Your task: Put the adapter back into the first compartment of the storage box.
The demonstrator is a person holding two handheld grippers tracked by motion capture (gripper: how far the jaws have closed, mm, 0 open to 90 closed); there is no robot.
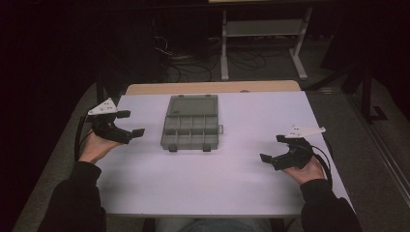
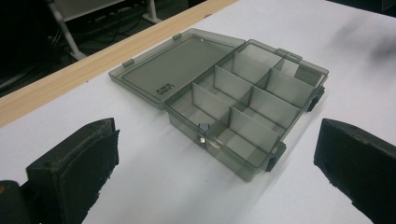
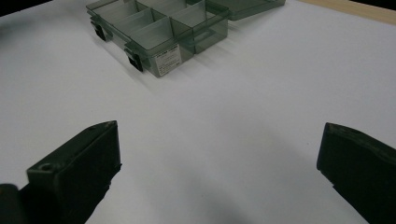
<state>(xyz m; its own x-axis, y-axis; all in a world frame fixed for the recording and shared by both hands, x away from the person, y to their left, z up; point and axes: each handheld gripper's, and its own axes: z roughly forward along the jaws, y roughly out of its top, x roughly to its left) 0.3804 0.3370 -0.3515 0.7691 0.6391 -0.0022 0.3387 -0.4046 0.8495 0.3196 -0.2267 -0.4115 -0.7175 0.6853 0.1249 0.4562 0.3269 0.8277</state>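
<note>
- Desk (image 1: 232, 183): white top, carrying one box near its middle, toward the far edge.
- Box (image 1: 190, 126): smoky clear plastic, lid (image 2: 177, 65) laid flat open behind empty compartments. Lid marking and side label (image 3: 166, 62) are too small to read.
- Left tool (image 1: 126, 126), right tool (image 1: 271, 149): jaws spread wide, holding nothing, well apart from the box.
- Risk, as judged: the light box may slide if one tool pushes it alone.

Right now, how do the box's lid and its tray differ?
The lid is one flat, undivided panel lying open toward the table's far edge; the tray is deeper and split by dividers into compartments. The tray carries dark latches on its near side; the lid has small tabs. Both are smoky clear plastic, hinged together, empty.
</note>
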